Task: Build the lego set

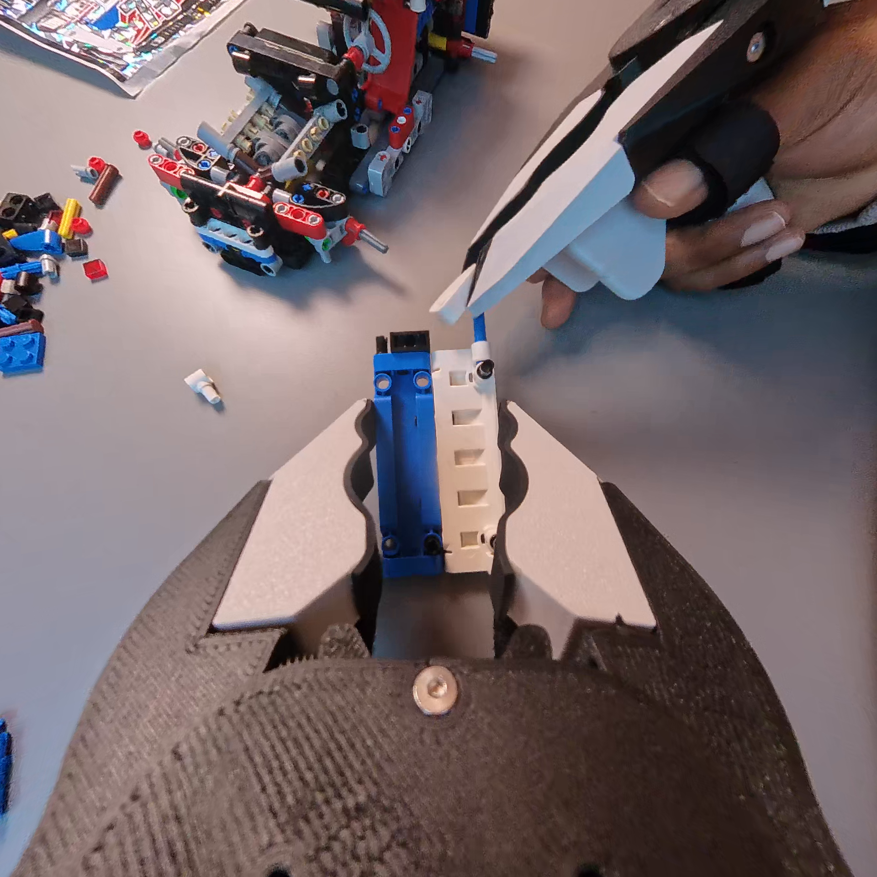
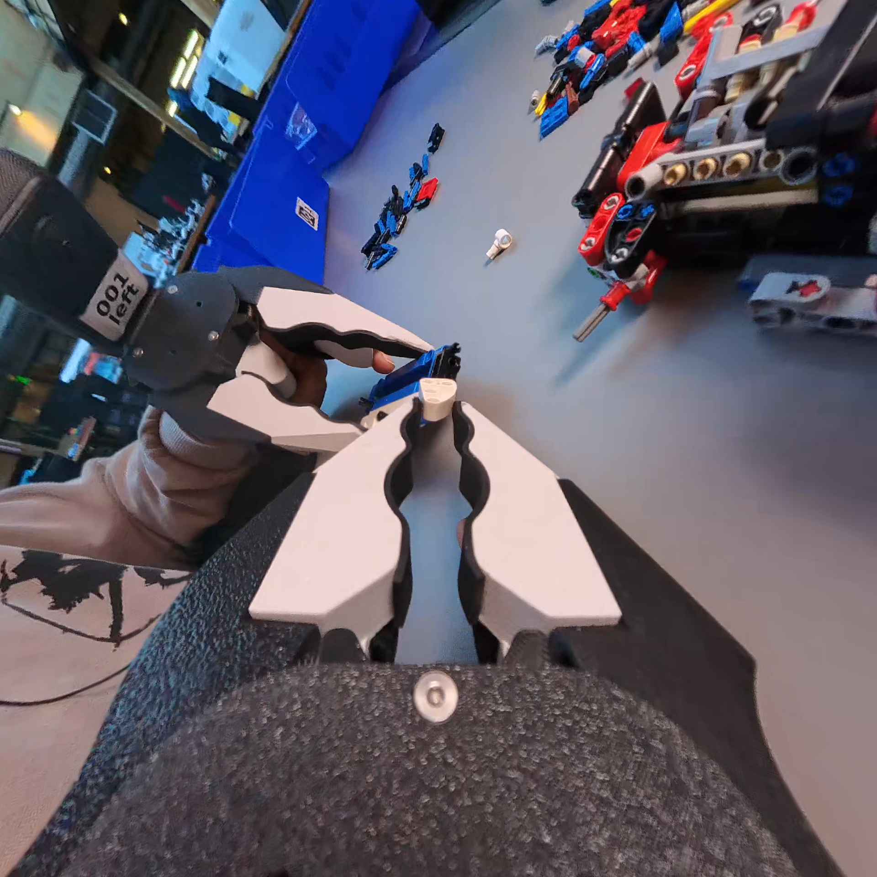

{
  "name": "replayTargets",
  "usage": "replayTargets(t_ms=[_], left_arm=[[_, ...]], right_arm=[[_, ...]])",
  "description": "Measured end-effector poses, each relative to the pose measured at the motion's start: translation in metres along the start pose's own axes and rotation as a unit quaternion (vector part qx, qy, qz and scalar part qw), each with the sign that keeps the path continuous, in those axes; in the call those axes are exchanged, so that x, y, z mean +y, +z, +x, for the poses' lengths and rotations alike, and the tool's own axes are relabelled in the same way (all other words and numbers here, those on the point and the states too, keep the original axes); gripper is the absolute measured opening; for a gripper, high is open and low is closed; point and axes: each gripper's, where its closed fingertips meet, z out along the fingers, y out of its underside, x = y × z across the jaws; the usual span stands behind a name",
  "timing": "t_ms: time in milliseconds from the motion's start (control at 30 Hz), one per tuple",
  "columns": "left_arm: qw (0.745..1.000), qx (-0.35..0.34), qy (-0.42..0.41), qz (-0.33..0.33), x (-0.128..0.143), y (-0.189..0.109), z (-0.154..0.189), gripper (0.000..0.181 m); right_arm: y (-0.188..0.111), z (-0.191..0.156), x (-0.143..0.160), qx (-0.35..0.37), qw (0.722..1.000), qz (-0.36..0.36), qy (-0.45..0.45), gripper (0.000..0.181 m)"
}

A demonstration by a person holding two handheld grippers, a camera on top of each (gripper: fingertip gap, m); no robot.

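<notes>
Left claw [image 1: 436, 474] is clamped on the blue-and-white panel [image 1: 436, 455]; right claw [image 1: 458, 303], at the panel's far corner, pinches a blue axle [image 1: 479, 327] there. Best keep the panel steady and push straight.

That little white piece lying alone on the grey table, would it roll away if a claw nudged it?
The small white connector would probably skid or pivot rather than roll straight, since a round peg sticks out from a wider head. It looks like light, rigid plastic, so a nudge would likely flick it across the smooth table.
</notes>
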Motion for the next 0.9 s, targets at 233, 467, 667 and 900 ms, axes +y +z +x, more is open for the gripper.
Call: replayTargets(t_ms=[233,467,667,900], left_arm=[[0.998,-0.051,-0.016,-0.04,0.012,0.003,-0.011,0.05],[0.997,0.04,-0.066,-0.019,-0.004,-0.019,0.008,0.05],[0.989,0.066,-0.092,-0.098,0.03,-0.025,-0.013,0.052],[0.978,0.14,-0.119,-0.101,0.027,-0.034,0.037,0.046]], right_arm=[[0.0,0.01,-0.002,0.014,0.999,0.003,0.048,0.011],[-0.005,-0.004,-0.002,-0.04,0.995,-0.012,0.087,0.011],[-0.01,-0.009,-0.008,-0.059,0.996,-0.033,0.055,0.011],[-0.013,-0.011,-0.004,-0.074,0.995,-0.056,0.024,0.011]])
